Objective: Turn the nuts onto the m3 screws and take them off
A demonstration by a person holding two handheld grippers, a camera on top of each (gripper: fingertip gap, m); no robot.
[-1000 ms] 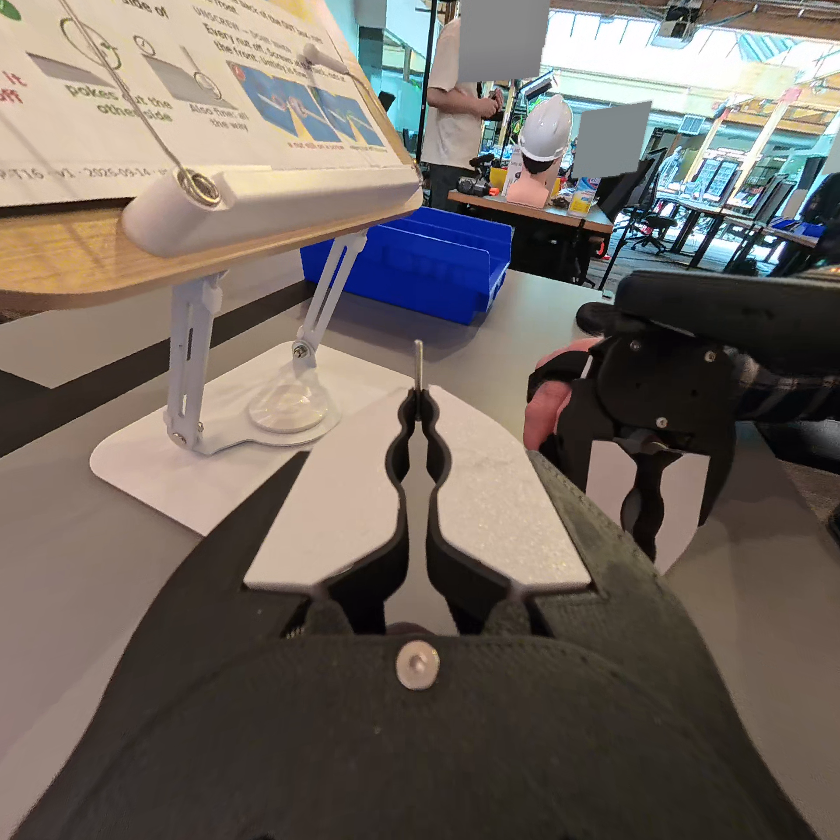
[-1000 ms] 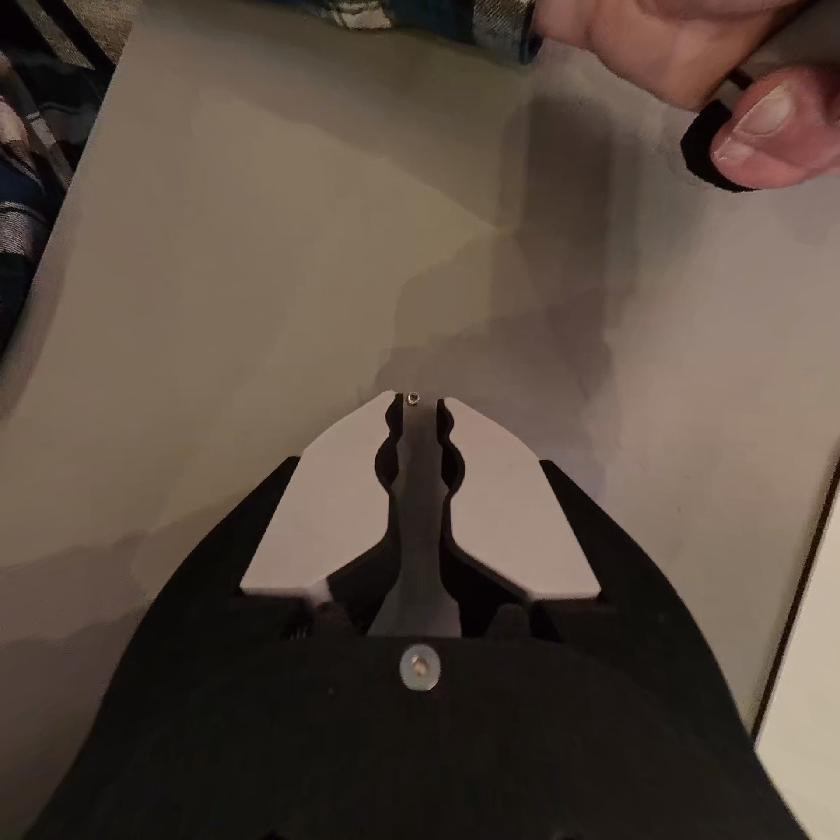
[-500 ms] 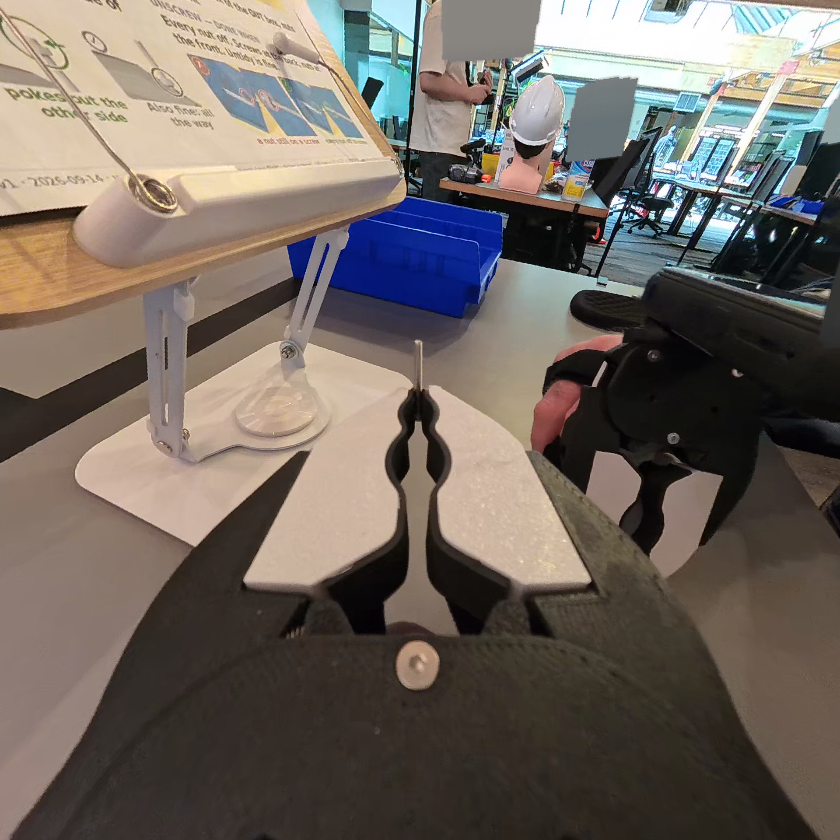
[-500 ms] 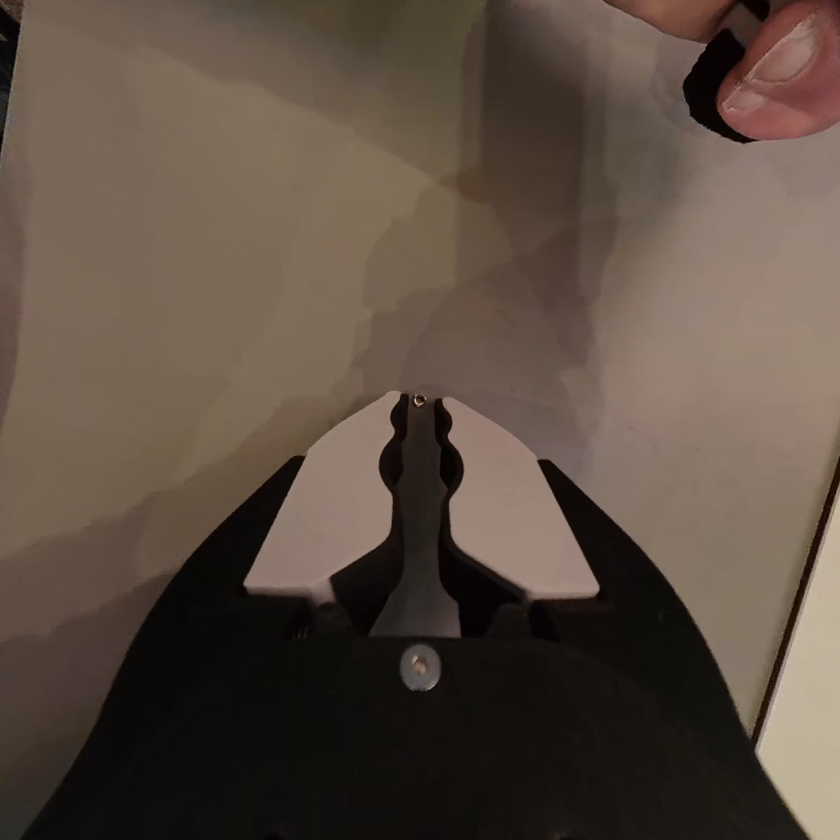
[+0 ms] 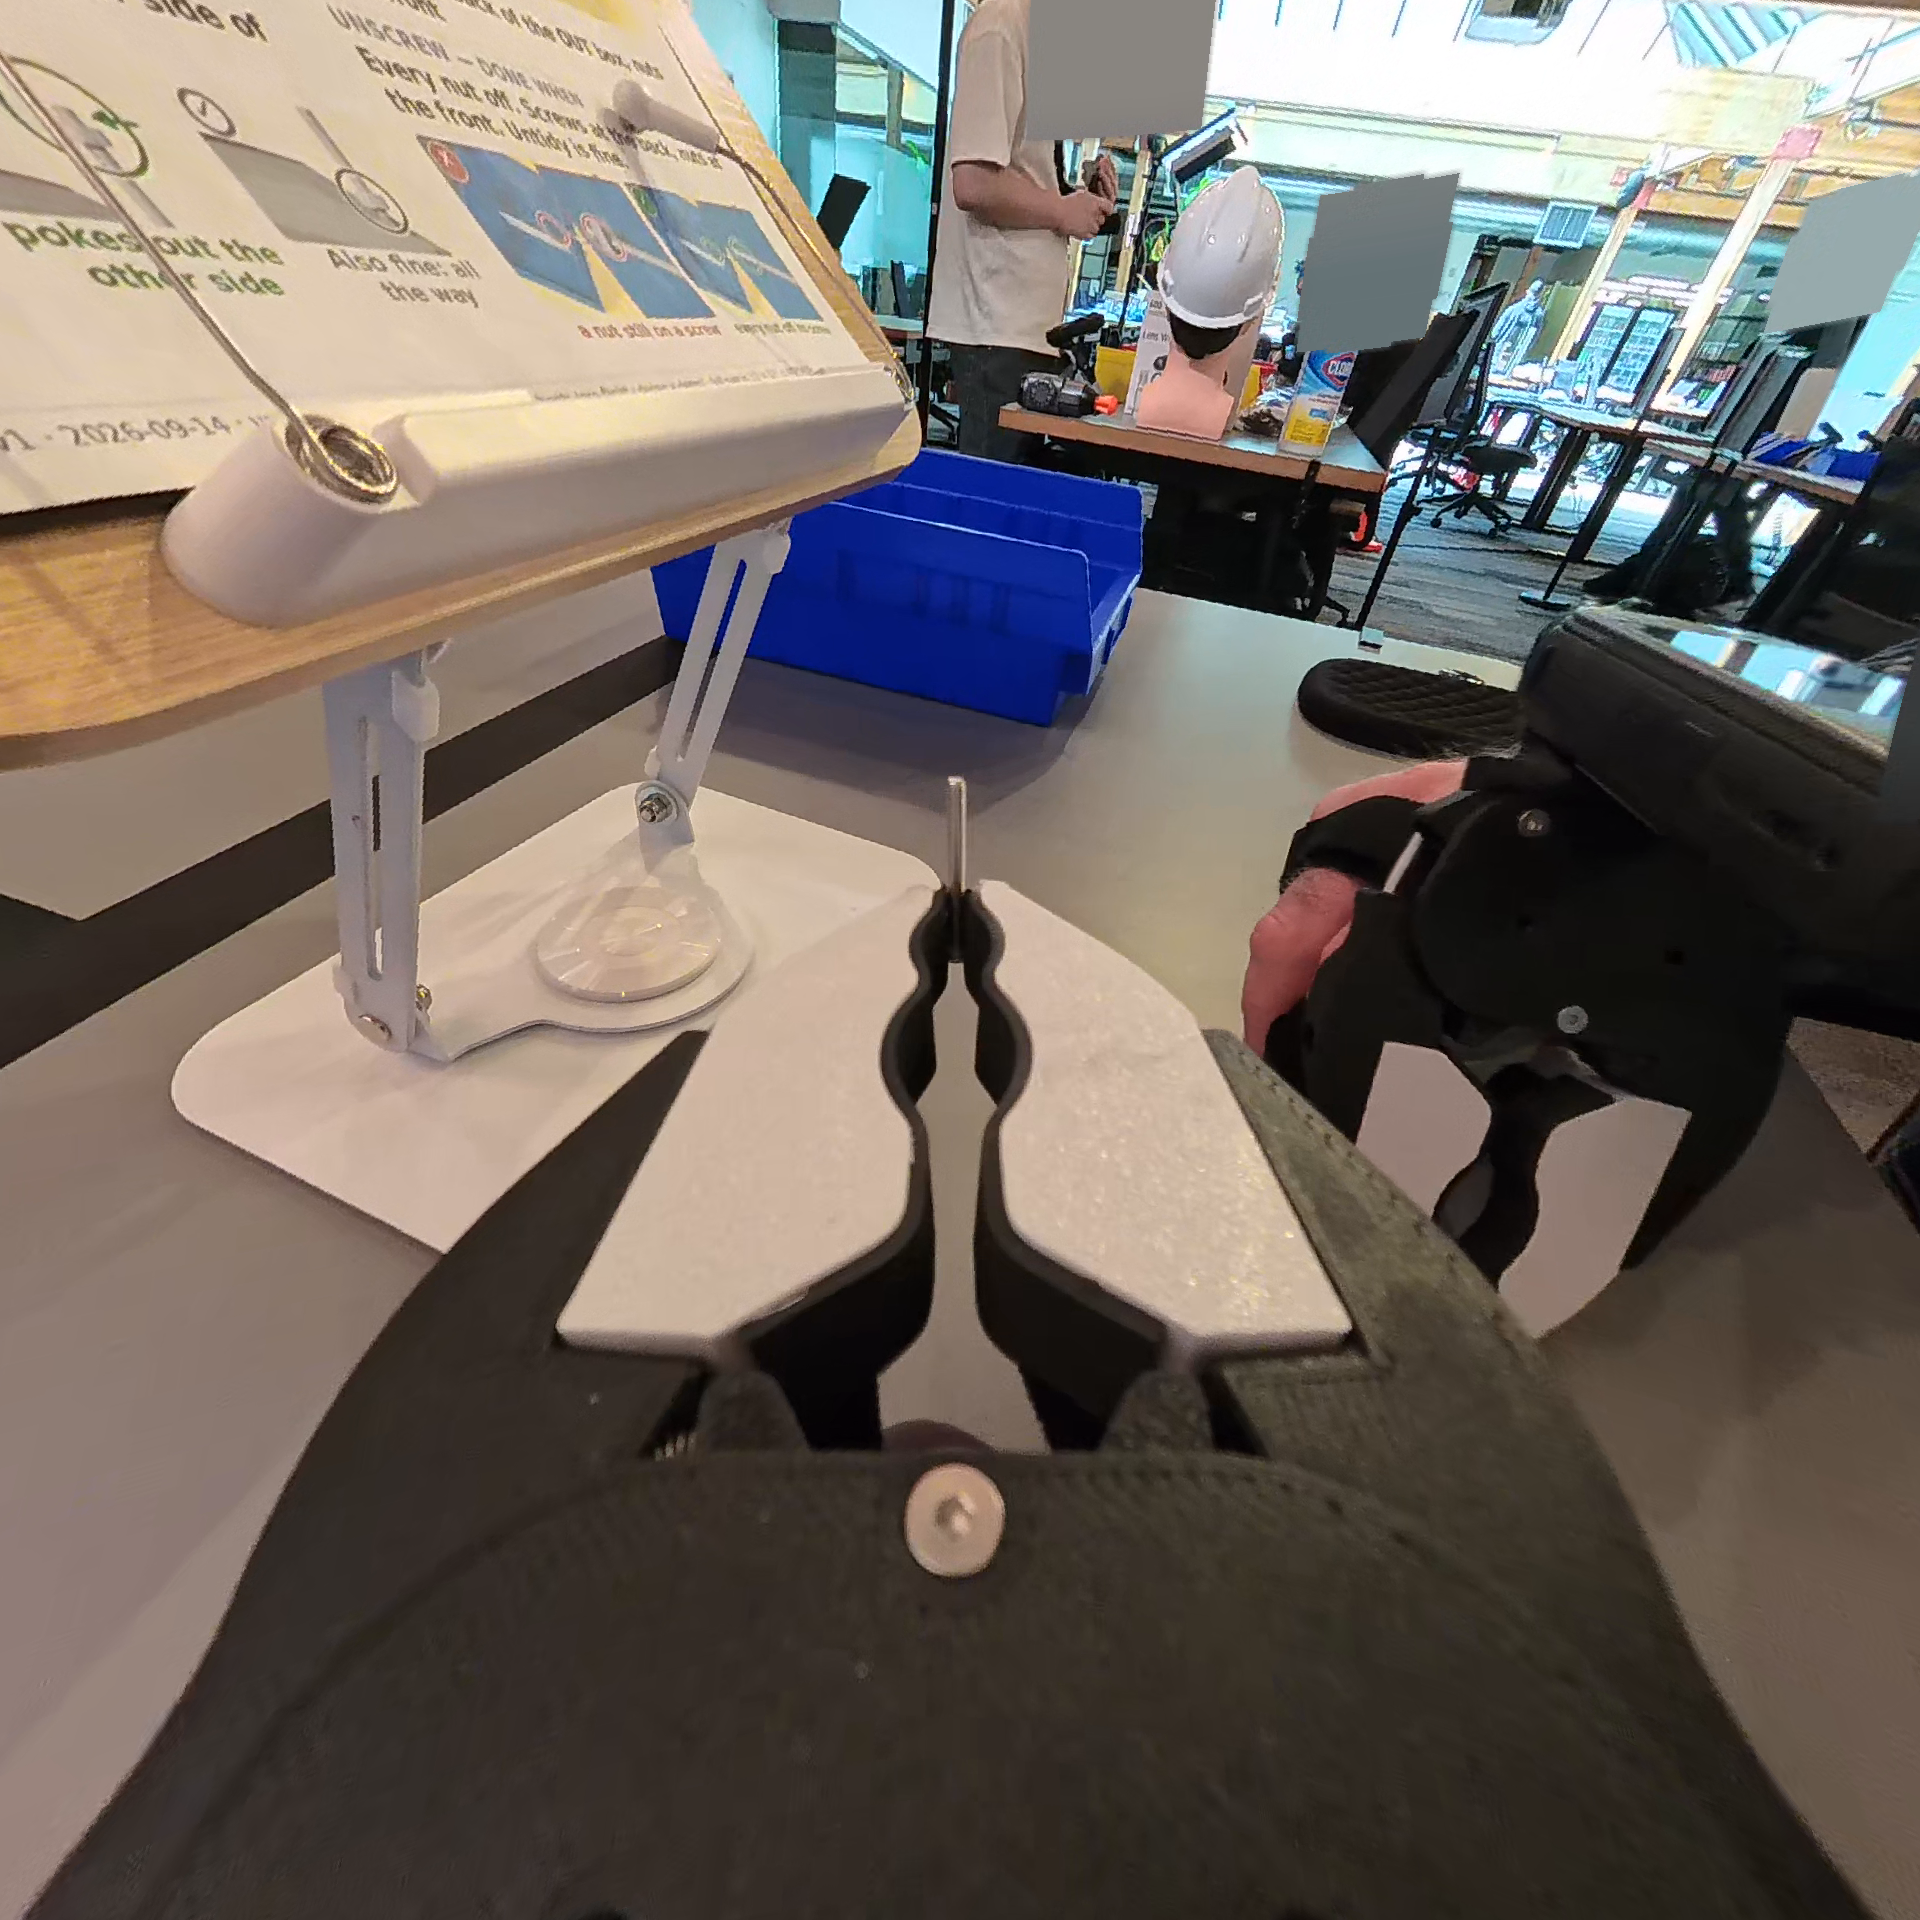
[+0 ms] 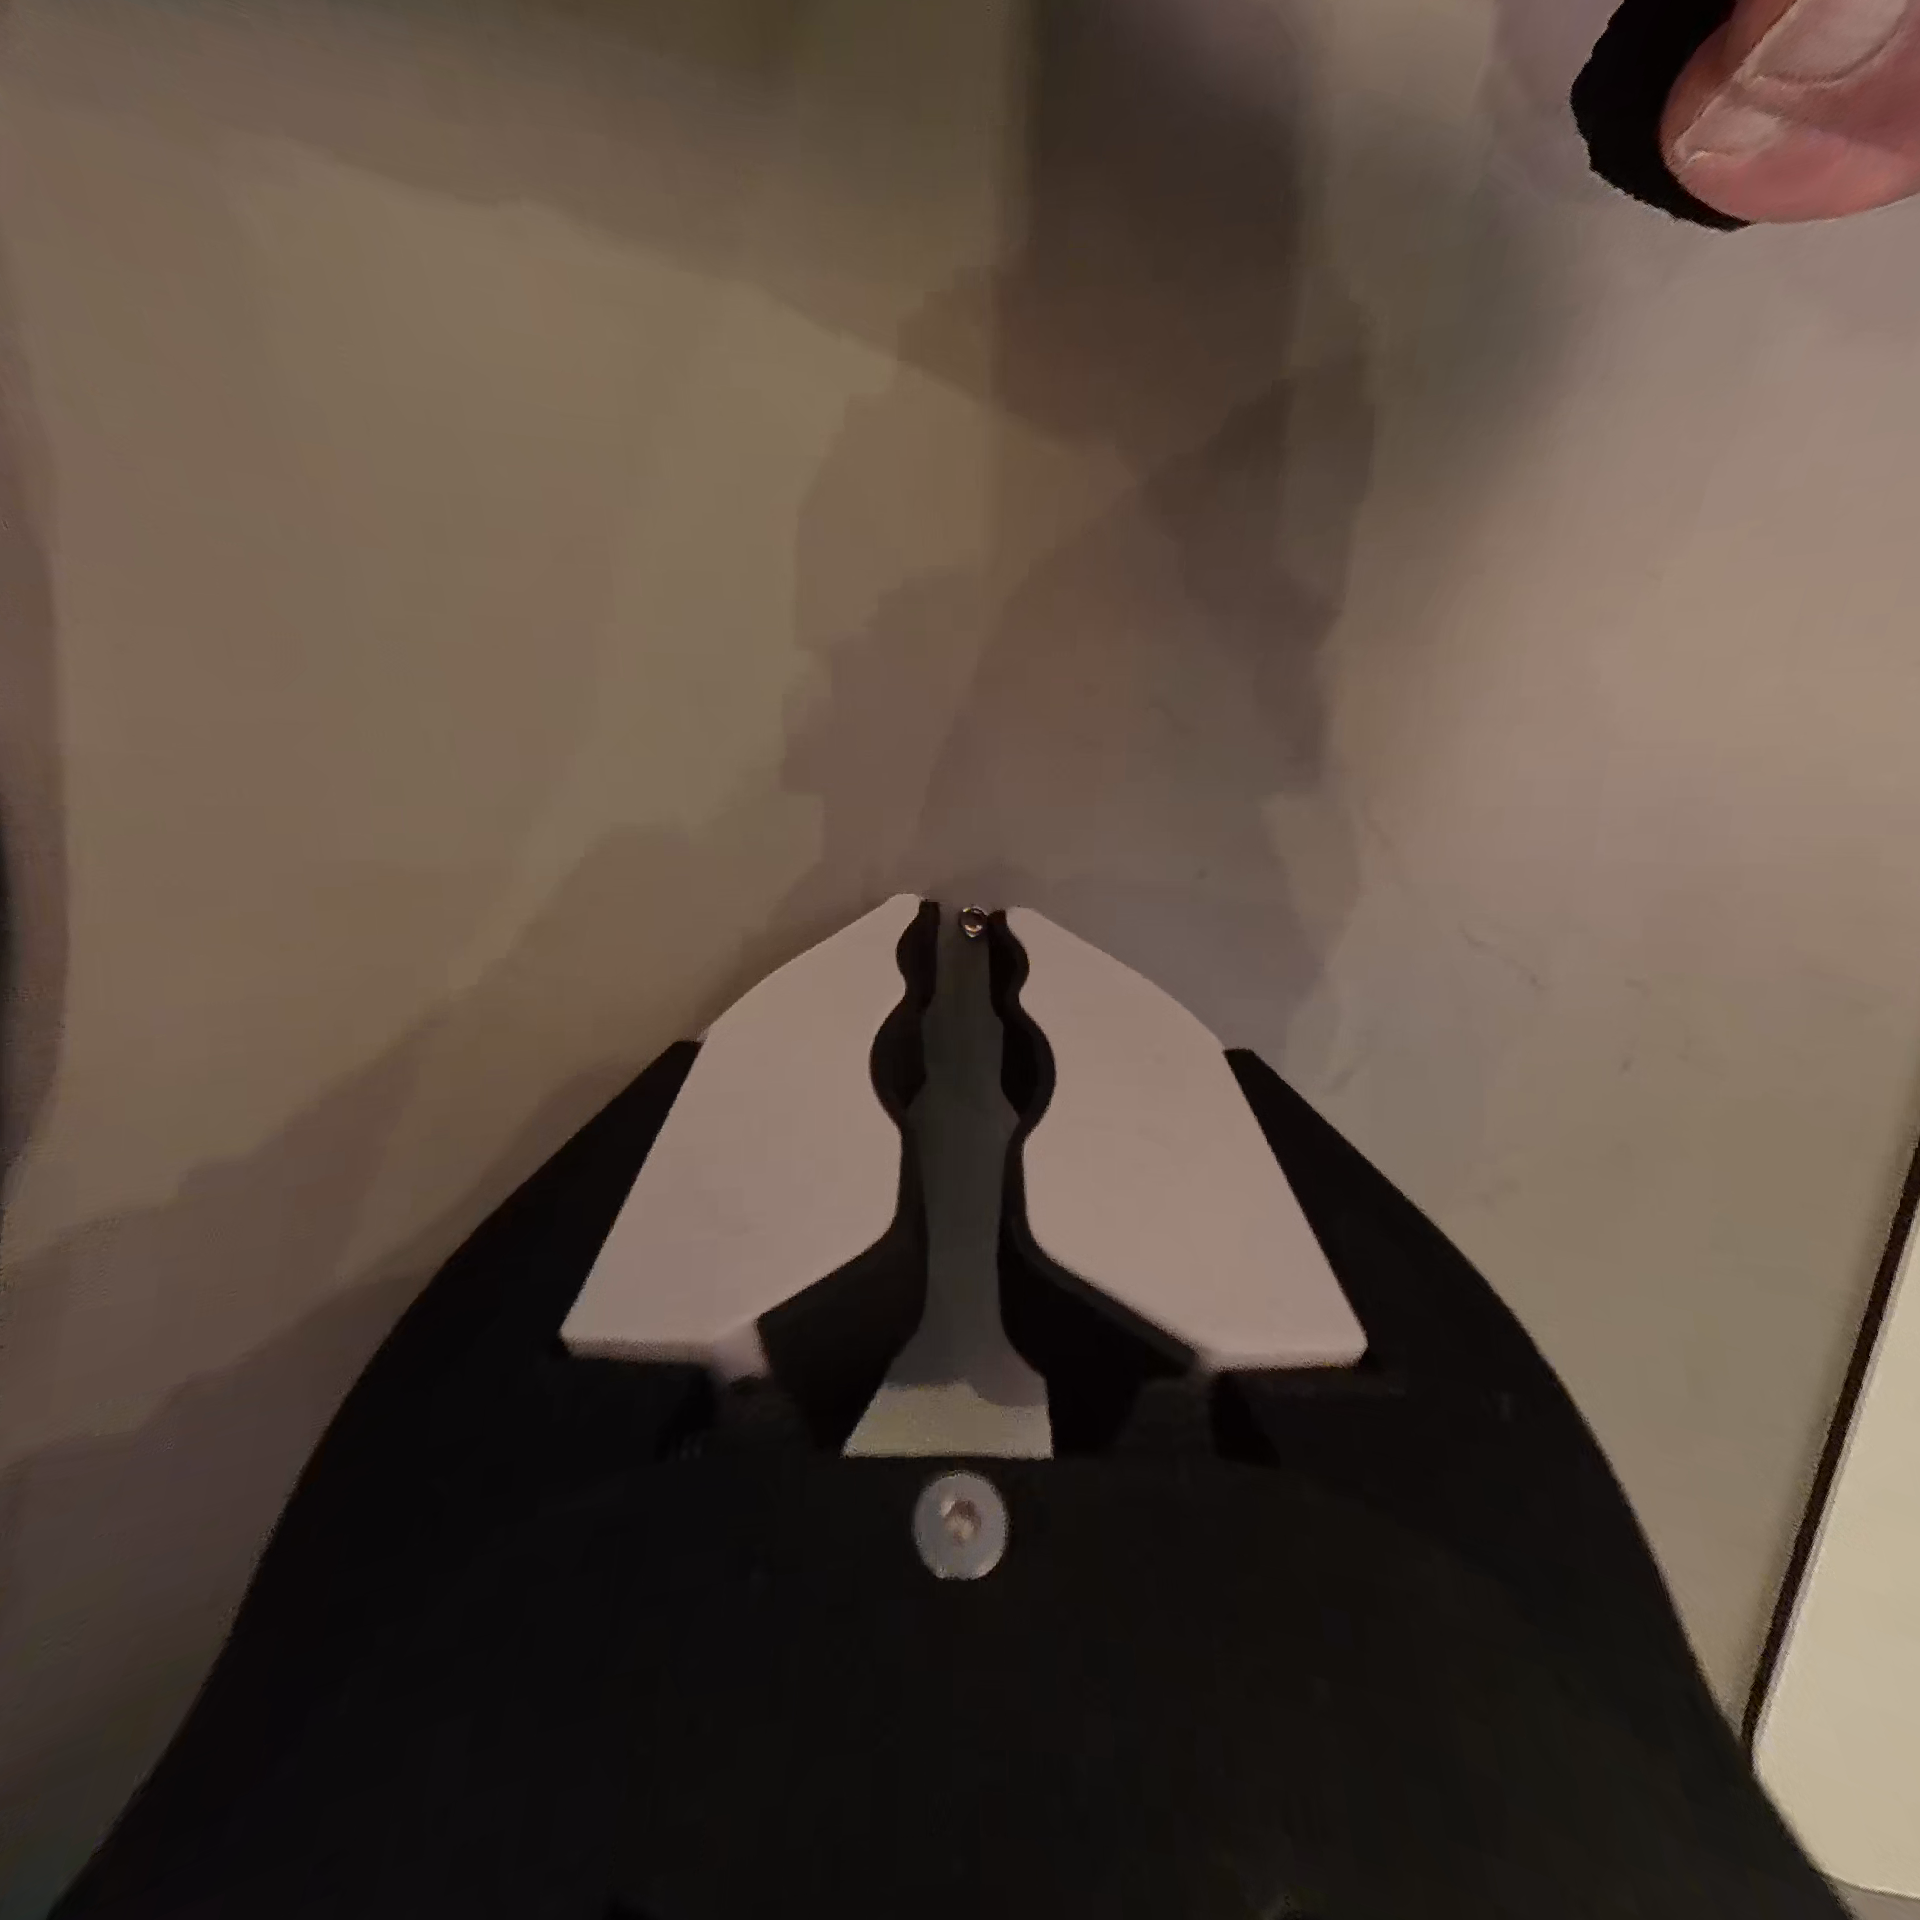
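Between closed left hand-held gripper [image 5: 955,902] tips — thin silver pin [image 5: 955,831].

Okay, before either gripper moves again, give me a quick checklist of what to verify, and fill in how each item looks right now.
1. Left gripper clamped on the thin metal pin: ok, fingertips closed on its lower end.
2. Pin upright: ok, it sticks straight out past the tips.
3. Small shiny metal piece lies between the right gripper tips: ok.
4. Right pads pressing on that piece: cannot tell.
5. Stand base and blue bin apart from both grippers: ok.
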